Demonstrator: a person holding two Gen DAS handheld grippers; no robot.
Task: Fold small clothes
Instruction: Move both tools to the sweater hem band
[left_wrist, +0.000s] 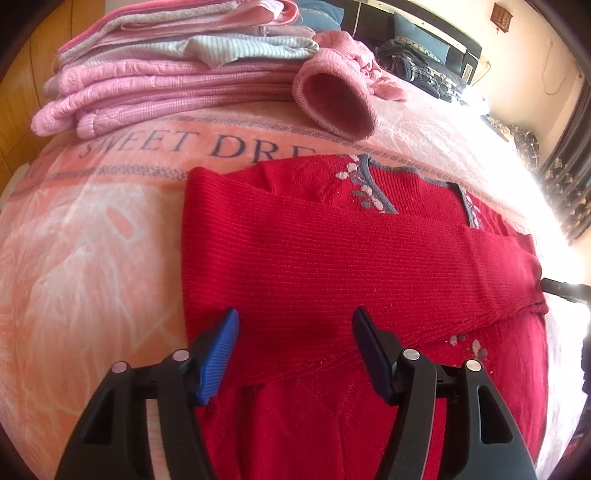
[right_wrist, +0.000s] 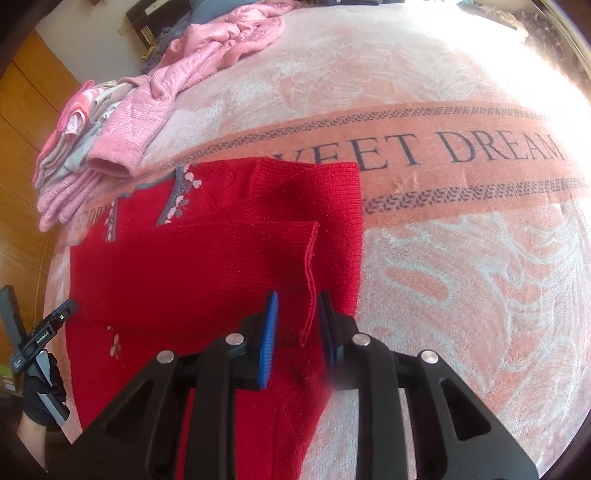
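Observation:
A red knit sweater (left_wrist: 332, 258) with a grey and white flower pattern lies flat on the pink "SWEET DREAM" blanket (left_wrist: 92, 240), both sleeves folded across its body. My left gripper (left_wrist: 295, 325) is open just above the lower part of the sweater, with nothing between its blue pads. In the right wrist view the sweater (right_wrist: 184, 266) fills the lower left. My right gripper (right_wrist: 298, 306) hovers at the sweater's right side, fingers a little apart. The cuff edge (right_wrist: 312, 280) of the top sleeve runs through the gap, lying loose. The left gripper (right_wrist: 40, 332) shows at the left edge in a gloved hand (right_wrist: 44, 395).
A stack of folded pink and pale striped clothes (left_wrist: 166, 74) sits at the blanket's far left. A loose pink jacket (left_wrist: 332, 99) lies beside it, one sleeve reaching toward the sweater. Dark clothes (left_wrist: 424, 70) lie at the back. Bare blanket (right_wrist: 461, 277) stretches to the sweater's right.

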